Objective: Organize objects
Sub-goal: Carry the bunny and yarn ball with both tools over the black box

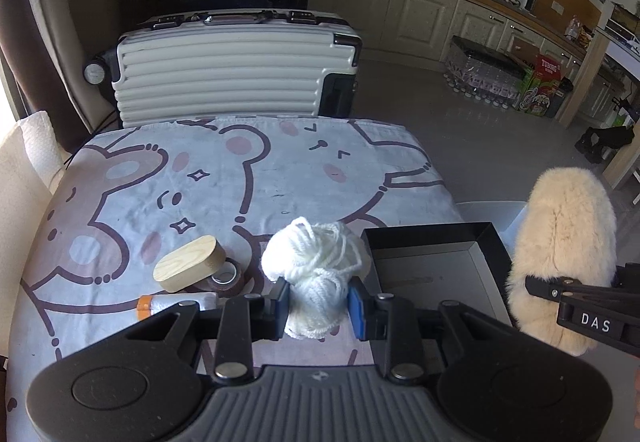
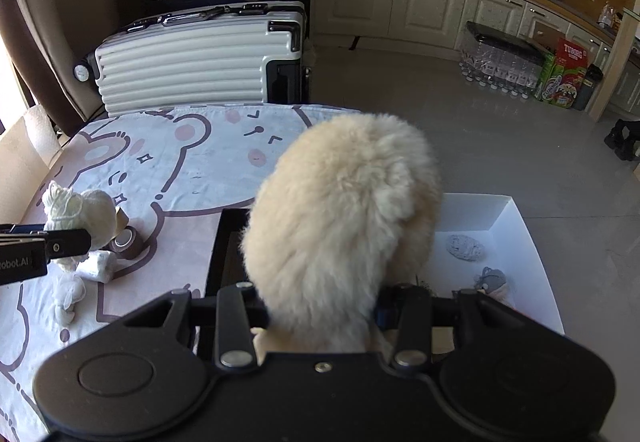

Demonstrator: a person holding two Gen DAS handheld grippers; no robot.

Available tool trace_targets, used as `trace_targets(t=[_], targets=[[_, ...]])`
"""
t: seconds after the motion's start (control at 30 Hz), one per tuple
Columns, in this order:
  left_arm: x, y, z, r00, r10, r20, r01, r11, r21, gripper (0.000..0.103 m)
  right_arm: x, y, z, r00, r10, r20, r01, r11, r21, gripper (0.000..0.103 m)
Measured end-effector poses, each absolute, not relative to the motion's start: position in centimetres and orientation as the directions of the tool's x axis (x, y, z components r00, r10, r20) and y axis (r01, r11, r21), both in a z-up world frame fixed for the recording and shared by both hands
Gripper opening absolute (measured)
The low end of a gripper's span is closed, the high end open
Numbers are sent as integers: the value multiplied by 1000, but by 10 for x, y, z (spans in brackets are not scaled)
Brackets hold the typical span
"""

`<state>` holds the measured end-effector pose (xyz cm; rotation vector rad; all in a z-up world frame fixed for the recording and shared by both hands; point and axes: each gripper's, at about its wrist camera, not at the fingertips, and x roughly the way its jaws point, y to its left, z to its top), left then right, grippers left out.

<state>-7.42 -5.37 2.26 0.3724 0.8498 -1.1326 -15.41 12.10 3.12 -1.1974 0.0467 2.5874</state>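
My left gripper (image 1: 318, 306) is shut on a white yarn ball (image 1: 316, 266) and holds it above the table, just left of the black box (image 1: 436, 270). The yarn ball also shows in the right wrist view (image 2: 76, 212). My right gripper (image 2: 320, 314) is shut on a cream fluffy fur item (image 2: 340, 226), held over the black box (image 2: 228, 254) and the white box (image 2: 512, 242). The fur item also shows in the left wrist view (image 1: 564, 250). The white box holds two small grey objects (image 2: 466, 247).
On the cartoon-print tablecloth (image 1: 224, 178) lie a wooden oval block (image 1: 188, 262), a brown tape roll (image 1: 226, 276) and an orange-capped tube (image 1: 176, 302). A white suitcase (image 1: 236, 70) stands behind the table. Cabinets and bottle packs are across the floor.
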Motion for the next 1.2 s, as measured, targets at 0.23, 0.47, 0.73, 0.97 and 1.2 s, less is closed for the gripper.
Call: trace_targets(t=[0.23, 0.47, 0.73, 0.97, 1.2], targets=[[-88, -70, 18, 114, -649, -753, 911, 370, -181, 32, -153, 133, 20, -596, 258, -761, -272, -956, -111, 43], [-101, -87, 10, 80, -645, -760, 927, 328, -181, 32, -158, 147, 6, -583, 265, -768, -268, -955, -126, 44], [-110, -103, 0, 1, -647, -763, 939, 262, -222, 32, -171, 163, -17, -561, 252, -789, -247, -960, -131, 44], [-114, -114, -8, -61, -645, -762, 942, 215, -257, 32, -190, 159, -43, -535, 209, -818, -195, -973, -121, 44], [-106, -119, -19, -97, -627, -773, 935, 209, -286, 32, -205, 163, -70, -475, 169, -863, -178, -980, -93, 45]])
